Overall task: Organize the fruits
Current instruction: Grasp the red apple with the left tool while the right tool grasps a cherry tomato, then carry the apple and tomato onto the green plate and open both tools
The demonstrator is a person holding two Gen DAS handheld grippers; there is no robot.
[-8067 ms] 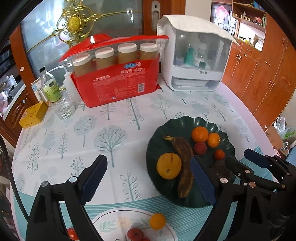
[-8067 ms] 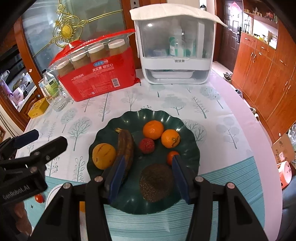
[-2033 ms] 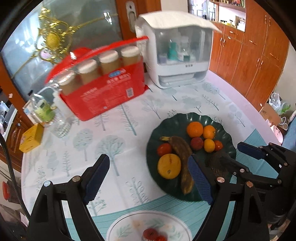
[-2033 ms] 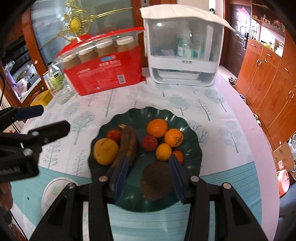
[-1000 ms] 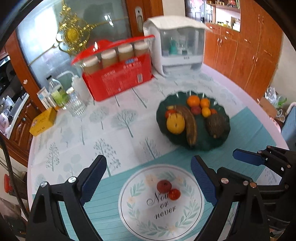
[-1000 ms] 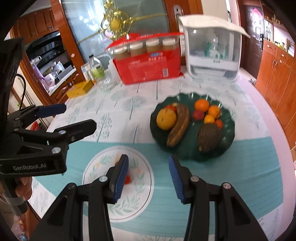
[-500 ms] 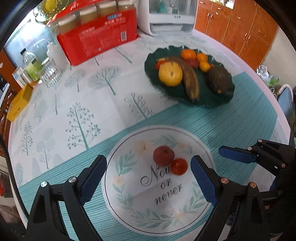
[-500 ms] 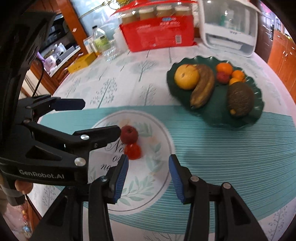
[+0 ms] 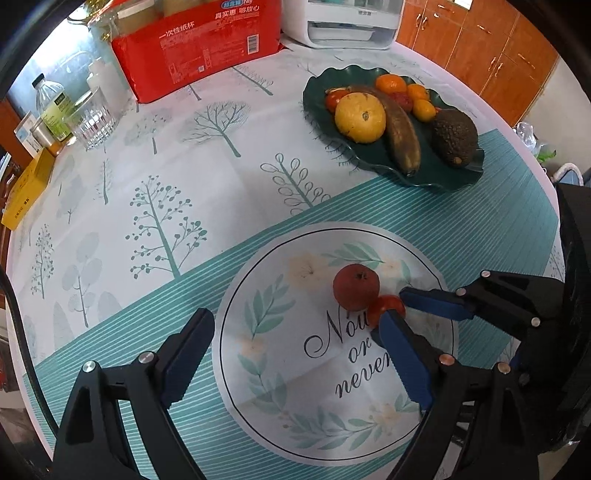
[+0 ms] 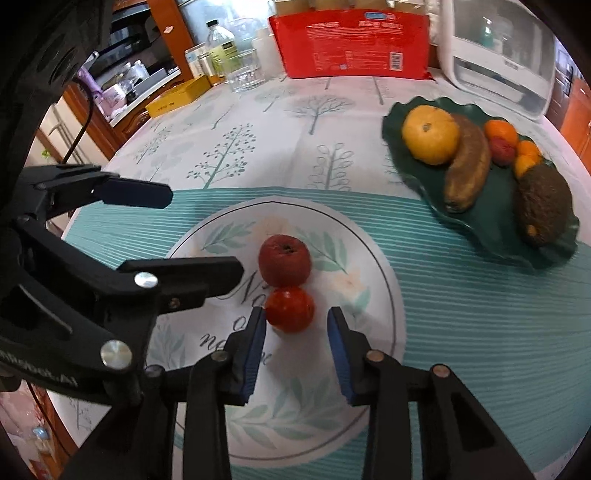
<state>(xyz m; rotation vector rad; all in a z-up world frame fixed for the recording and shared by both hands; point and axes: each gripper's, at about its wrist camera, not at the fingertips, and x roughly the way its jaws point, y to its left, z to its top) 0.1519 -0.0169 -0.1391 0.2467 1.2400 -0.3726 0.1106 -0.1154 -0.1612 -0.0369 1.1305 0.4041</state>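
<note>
A white flowered plate (image 9: 258, 369) (image 10: 369, 369) holds a dark red round fruit (image 9: 355, 286) (image 10: 284, 260) and, touching it, a small red tomato (image 9: 384, 306) (image 10: 290, 310). My right gripper (image 10: 295, 319) reaches down over this plate and its jaws are closing around the tomato. The left pad is almost at the tomato, while a gap shows at the right pad. My left gripper (image 9: 295, 325) (image 10: 173, 232) hangs wide open over the plate's left half with nothing between its fingers. A dark green wavy plate (image 9: 436, 173) (image 10: 498, 236) carries a yellow fruit, a brown banana, an avocado and small oranges.
At the back stand a red pack of paper cups (image 9: 199, 51), a white lidded box (image 9: 343, 22), a glass (image 9: 92, 122), a bottle (image 9: 53, 107) and a yellow carton (image 9: 26, 188). The round table's edge curves close on the right, with wooden cabinets beyond.
Both grippers have sunk closer to the white plate. The right jaws have narrowed from wide apart to close around the small tomato. The left jaws stay wide.
</note>
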